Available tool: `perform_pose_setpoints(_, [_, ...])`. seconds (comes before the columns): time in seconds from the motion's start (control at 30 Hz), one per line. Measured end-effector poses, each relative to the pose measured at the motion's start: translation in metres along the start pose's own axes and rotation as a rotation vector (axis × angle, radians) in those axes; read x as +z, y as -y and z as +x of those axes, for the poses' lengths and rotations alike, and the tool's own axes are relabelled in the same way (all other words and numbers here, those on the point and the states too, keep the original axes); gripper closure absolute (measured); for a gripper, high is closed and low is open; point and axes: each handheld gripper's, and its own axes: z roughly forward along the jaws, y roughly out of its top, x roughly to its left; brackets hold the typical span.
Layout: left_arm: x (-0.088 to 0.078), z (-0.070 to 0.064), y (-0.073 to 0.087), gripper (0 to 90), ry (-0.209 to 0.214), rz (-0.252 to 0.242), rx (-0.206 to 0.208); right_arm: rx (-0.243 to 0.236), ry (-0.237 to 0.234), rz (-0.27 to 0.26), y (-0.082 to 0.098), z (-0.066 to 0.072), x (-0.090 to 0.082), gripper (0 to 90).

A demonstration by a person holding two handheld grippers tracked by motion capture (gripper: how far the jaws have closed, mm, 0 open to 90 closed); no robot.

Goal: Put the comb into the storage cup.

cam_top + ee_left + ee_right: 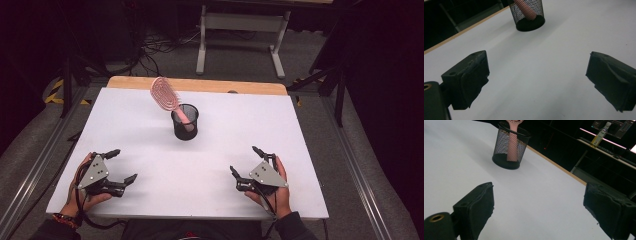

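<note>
A pink brush (167, 97) stands handle-down in a black mesh cup (185, 122) near the middle of the white desk (125, 115), leaning left. It looks light and stiff, and maybe a bit slippery. The best place to grab is the neck just above the rim. The left gripper (121, 166) and right gripper (245, 161) rest near the front edge, jaws wide open and empty, with lots of bare room between

I can read no text, label, brand, number or sign in any view. The bottle (601, 133) on the far shelf, seen in my right gripper view, carries a label, but it is too small and blurred to read.
</note>
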Motion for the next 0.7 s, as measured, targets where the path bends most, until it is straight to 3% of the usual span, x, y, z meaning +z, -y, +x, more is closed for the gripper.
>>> perform_pose_setpoints(0.7, [0.0015, 0.0013, -0.0007, 5.2, 0.001, -0.001, -0.003, 0.014, -0.001, -0.007, 0.0004, -0.0022, 0.0019, 10.9])
